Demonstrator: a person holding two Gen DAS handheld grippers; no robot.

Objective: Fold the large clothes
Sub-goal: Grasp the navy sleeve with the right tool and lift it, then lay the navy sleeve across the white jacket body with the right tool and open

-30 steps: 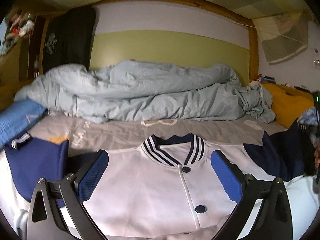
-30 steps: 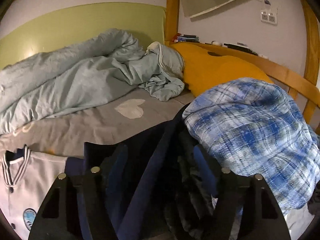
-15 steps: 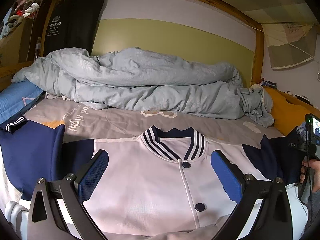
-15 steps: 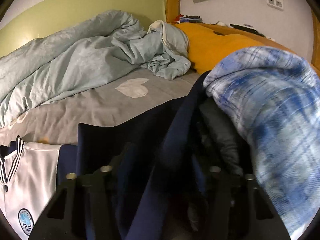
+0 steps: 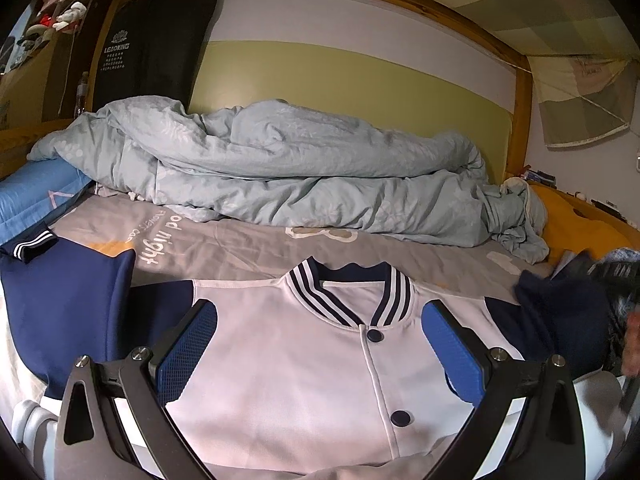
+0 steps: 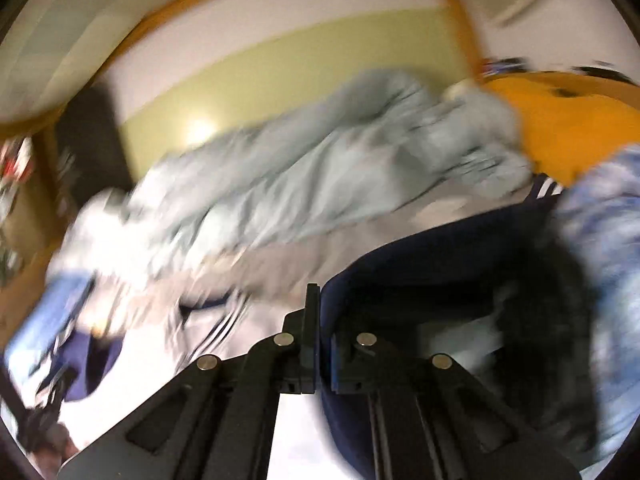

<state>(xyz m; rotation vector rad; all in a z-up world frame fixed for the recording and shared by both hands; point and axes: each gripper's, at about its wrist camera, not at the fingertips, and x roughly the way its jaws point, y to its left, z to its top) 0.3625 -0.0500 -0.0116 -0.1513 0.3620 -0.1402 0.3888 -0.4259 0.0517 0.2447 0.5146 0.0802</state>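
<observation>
A white baseball jacket [image 5: 304,364] with navy sleeves and a striped collar lies face up on the bed. Its left navy sleeve [image 5: 68,308] is folded upward. My left gripper [image 5: 320,344] is open and empty above the jacket's chest, blue pads either side of the buttons. In the blurred right wrist view my right gripper [image 6: 320,304] is shut on the jacket's right navy sleeve [image 6: 432,264], lifted off the bed. That sleeve also shows in the left wrist view [image 5: 560,316].
A crumpled pale blue duvet [image 5: 280,176] lies across the back of the bed. An orange pillow [image 5: 580,232] and a blue plaid garment [image 6: 600,248] lie at the right. A blue pillow [image 5: 32,200] lies at the left. The wooden bed frame [image 5: 520,112] surrounds.
My right gripper closed on the navy sleeve and swung left and up, blurring its view. My left gripper stayed open over the jacket as its view tilted slightly upward.
</observation>
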